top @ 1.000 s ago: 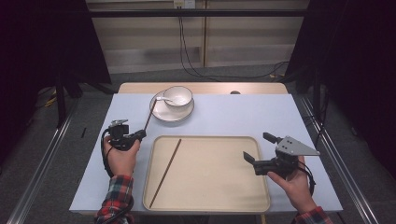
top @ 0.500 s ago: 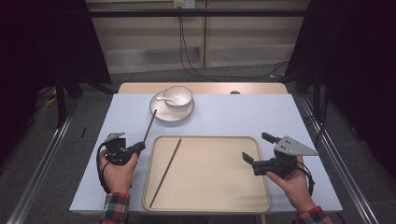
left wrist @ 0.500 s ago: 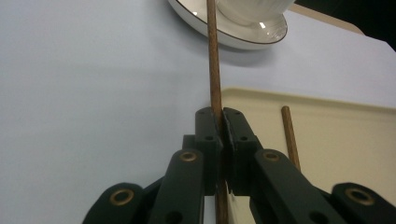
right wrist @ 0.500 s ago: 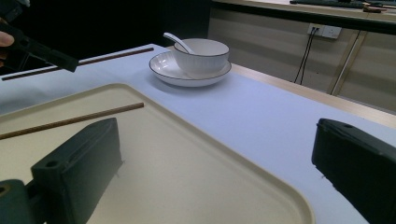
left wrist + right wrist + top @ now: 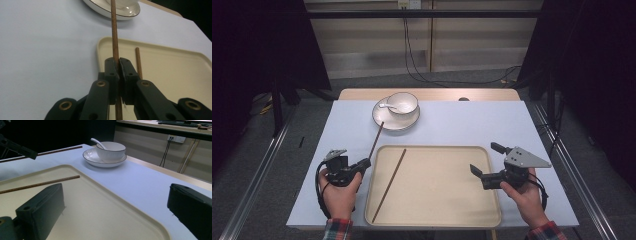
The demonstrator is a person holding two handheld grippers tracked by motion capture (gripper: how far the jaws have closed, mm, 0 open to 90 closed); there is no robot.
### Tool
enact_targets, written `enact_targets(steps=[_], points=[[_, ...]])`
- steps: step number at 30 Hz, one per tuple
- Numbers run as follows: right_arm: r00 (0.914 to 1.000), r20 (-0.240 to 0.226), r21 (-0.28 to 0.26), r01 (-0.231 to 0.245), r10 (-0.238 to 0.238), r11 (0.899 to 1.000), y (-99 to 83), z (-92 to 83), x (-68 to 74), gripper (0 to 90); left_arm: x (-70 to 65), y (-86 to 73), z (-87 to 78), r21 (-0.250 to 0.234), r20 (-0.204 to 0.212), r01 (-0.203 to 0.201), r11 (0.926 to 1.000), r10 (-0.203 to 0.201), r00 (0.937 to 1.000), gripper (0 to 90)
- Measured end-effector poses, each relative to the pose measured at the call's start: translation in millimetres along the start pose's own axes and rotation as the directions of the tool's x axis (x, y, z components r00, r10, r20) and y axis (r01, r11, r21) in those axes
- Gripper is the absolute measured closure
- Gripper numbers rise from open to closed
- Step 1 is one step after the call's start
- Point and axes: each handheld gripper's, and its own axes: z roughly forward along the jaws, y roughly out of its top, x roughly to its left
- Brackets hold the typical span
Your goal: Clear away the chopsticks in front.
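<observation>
Chopstick (image 5: pixel 375 140): pinched in my left gripper (image 5: pixel 366 163), now drawn back from the saucer (image 5: pixel 384 120) toward the tray's (image 5: pixel 492 210) left edge.
Second chopstick (image 5: pixel 391 178): lies inside the tray.
Meaning: pairing them comes next, I reckon.
Right gripper (image 5: pixel 473 169): wide open, empty, over the tray.

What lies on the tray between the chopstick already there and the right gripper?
Nothing: in the high view the tray is bare between the chopstick lying on it and the open right gripper.
</observation>
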Motion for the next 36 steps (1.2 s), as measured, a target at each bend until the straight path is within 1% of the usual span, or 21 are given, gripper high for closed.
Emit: enact_targets(steps=[1, 2, 5, 7, 10, 11, 12, 13, 14, 16, 18, 21, 22, 24, 25, 26, 28, 31, 34, 35, 36], points=[[0.9999, 0.01, -0.001, -0.002, 0.002, 1.0, 0.0, -0.3, 0.3, 0.7, -2.0, -1.0, -0.7, 0.006, 0.006, 0.001, 1.0, -0.001, 1.0, 85.5], [1.0, 0.01, -0.002, -0.001, 0.001, 1.0, 0.2, -0.9, 0.0, 0.7, -4.6, -2.2, -0.8, 0.002, 0.012, 0.006, 1.0, -0.006, 0.9999, 85.5], [1.0, 0.01, -0.008, -0.001, 0.001, 1.0, 0.2, -2.1, -1.5, 0.6, -10.9, -4.4, -1.5, 0.016, 0.023, -0.013, 0.9998, 0.013, 0.9996, 85.5], [0.9999, 0.014, -0.011, -0.005, 0.005, 1.0, 0.3, -2.4, -1.6, 0.6, -14.6, -5.9, -1.5, 0.019, 0.035, -0.013, 0.9997, 0.012, 0.9993, 85.5], [0.9999, 0.015, -0.01, -0.006, 0.006, 1.0, 0.3, -2.0, -1.2, 0.6, -19.1, -8.7, -1.8, 0.024, 0.041, -0.015, 0.9996, 0.014, 0.9991, 85.5], [0.9999, 0.015, -0.01, -0.006, 0.006, 1.0, 0.3, -2.0, -1.2, 0.6, -20.5, -9.7, -1.6, 0.021, 0.049, -0.006, 0.9998, 0.005, 0.9988, 85.5], [0.9999, 0.014, -0.01, -0.003, 0.003, 1.0, 0.3, -1.7, -1.2, 0.6, -21.4, -10.4, -2.2, 0.024, 0.049, -0.014, 0.9996, 0.012, 0.9987, 85.5], [1.0, 0.01, -0.007, 0.003, -0.003, 1.0, 0.3, -1.2, -1.2, 0.6, -22.7, -11.1, -2.6, 0.023, 0.055, -0.013, 0.9997, 0.012, 0.9984, 85.5], [1.0, 0.01, -0.007, 0.003, -0.003, 1.0, 0.3, -1.2, -1.2, 0.6, -23.3, -11.5, -3.4, 0.032, 0.058, -0.026, 0.9992, 0.024, 0.998, 85.5], [0.9999, 0.014, -0.005, -0.004, 0.004, 1.0, 0.4, -0.4, -0.5, 0.6, -26.4, -13.0, -5.0, 0.025, 0.064, -0.018, 0.9995, 0.017, 0.9978, 85.5], [1.0, 0.005, -0.003, 0.008, -0.008, 1.0, 0.3, 0.5, -1.0, 0.6, -31.4, -16.4, -7.8, 0.029, 0.074, -0.024, 0.9993, 0.022, 0.997, 85.4], [0.9999, 0.006, -0.002, 0.009, -0.009, 1.0, 0.3, 0.7, -0.5, 0.6, -40.7, -22.2, -9.6, 0.043, 0.096, -0.033, 0.9986, 0.028, 0.995, 85.5], [1.0, 0.007, -0.002, 0.005, -0.005, 1.0, 0.6, 0.3, -0.5, 0.6, -42.9, -23.8, -9.8, 0.048, 0.096, -0.045, 0.9979, 0.04, 0.9945, 85.5], [0.9999, 0.01, -0.008, 0.002, -0.002, 1.0, 2.0, -0.5, -0.5, 0.7, -47.3, -27.2, -9.0, 0.051, 0.11, -0.052, 0.9974, 0.046, 0.9929, 85.4], [0.9999, 0.01, -0.013, 0.0, 0.0, 1.0, 3.0, -0.7, -0.3, 0.6, -49.2, -28.6, -8.9, 0.057, 0.111, -0.049, 0.9972, 0.042, 0.993, 85.5], [0.9999, 0.014, -0.013, 0.002, -0.002, 1.0, 3.7, -0.5, 0.2, 0.6, -50.3, -30.0, -9.0, 0.063, 0.126, -0.045, 0.997, 0.037, 0.9914, 85.5], [1.0, 0.007, -0.012, 0.006, -0.006, 1.0, 3.8, -0.2, 0.6, 0.6, -52.5, -32.4, -8.3, 0.073, 0.126, -0.049, 0.9961, 0.04, 0.9913, 85.5], [1.0, 0.003, -0.018, 0.008, -0.008, 1.0, 3.9, -0.4, 1.1, 0.6, -56.3, -36.4, -6.5, 0.081, 0.129, -0.041, 0.9959, 0.031, 0.9911, 85.5], [1.0, 0.004, -0.019, 0.008, -0.008, 1.0, 3.8, -0.6, 0.7, 0.6, -59.7, -40.3, -2.5, 0.101, 0.138, -0.053, 0.9935, 0.039, 0.9897, 85.5], [1.0, -0.001, -0.018, 0.009, -0.009, 1.0, 3.7, -1.0, 0.6, 0.6, -61.3, -41.4, -0.8, 0.112, 0.14, -0.048, 0.9926, 0.032, 0.9897, 85.5], [1.0, -0.001, -0.018, 0.009, -0.009, 1.0, 3.7, -1.0, 0.6, 0.6, -61.5, -42.1, 0.5, 0.114, 0.141, -0.052, 0.9921, 0.036, 0.9893, 85.5]])
